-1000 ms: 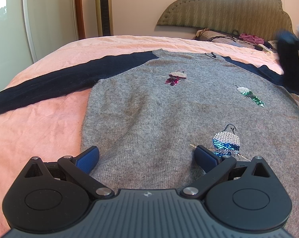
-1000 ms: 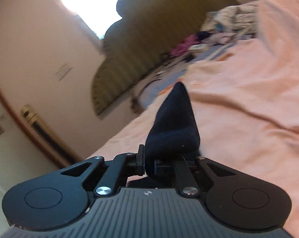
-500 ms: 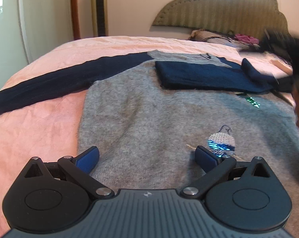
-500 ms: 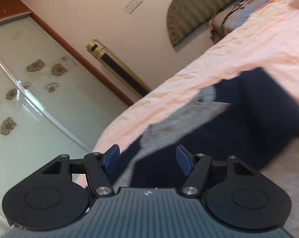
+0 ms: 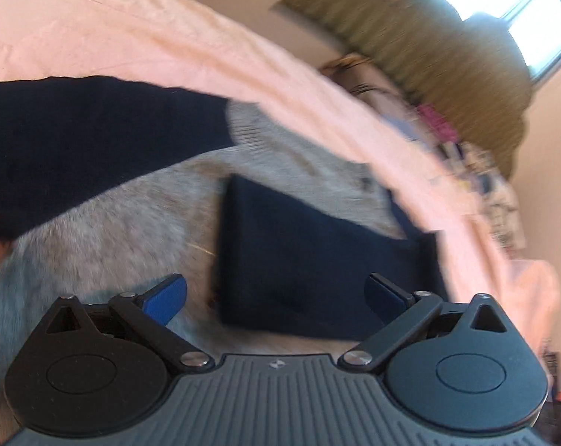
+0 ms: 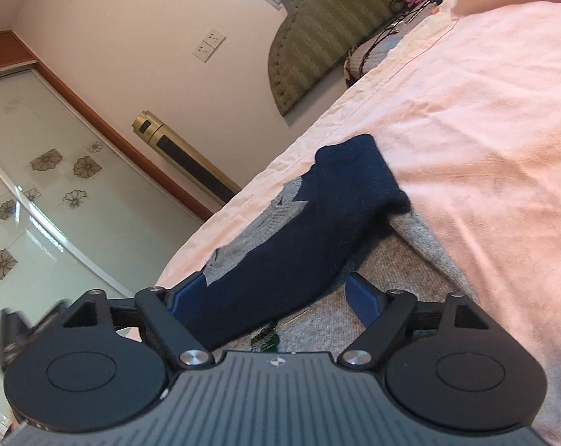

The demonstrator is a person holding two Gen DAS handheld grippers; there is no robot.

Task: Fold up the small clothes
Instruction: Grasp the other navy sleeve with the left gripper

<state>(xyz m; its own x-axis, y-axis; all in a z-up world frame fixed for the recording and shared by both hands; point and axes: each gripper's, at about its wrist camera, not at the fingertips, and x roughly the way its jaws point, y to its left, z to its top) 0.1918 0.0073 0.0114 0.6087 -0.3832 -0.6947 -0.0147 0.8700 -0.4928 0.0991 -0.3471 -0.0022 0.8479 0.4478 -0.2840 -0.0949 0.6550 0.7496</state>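
Now the grey knitted sweater with navy blue sleeves (image 5: 131,223) lies flat on the pink bedsheet (image 5: 150,29), spread directly below both tools. One navy sleeve (image 6: 310,238) is folded across the grey chest, its cuff end pointing away from the right gripper (image 6: 276,293) toward the far side of the bed, its long axis running diagonally up the right wrist view. That gripper's jaws have just been opening and stand wide apart; the folded sleeve lies between the blue pads (image 6: 362,297) but they do not press on it. From the left wrist view, blurred, the same folded sleeve shows as a dark block between the left gripper's (image 5: 276,293) fingers, which are spread nearly full and have just eased inward slightly, gripping nothing. The other navy sleeve (image 5: 76,137) stretches straight out to the left over the sheet. Beyond the bed stand an olive padded headboard (image 6: 317,33), a gold tower fan (image 6: 180,152), a frosted sliding door with flower prints (image 6: 38,193), and a jumble of cloths (image 5: 477,171) by the headboard.
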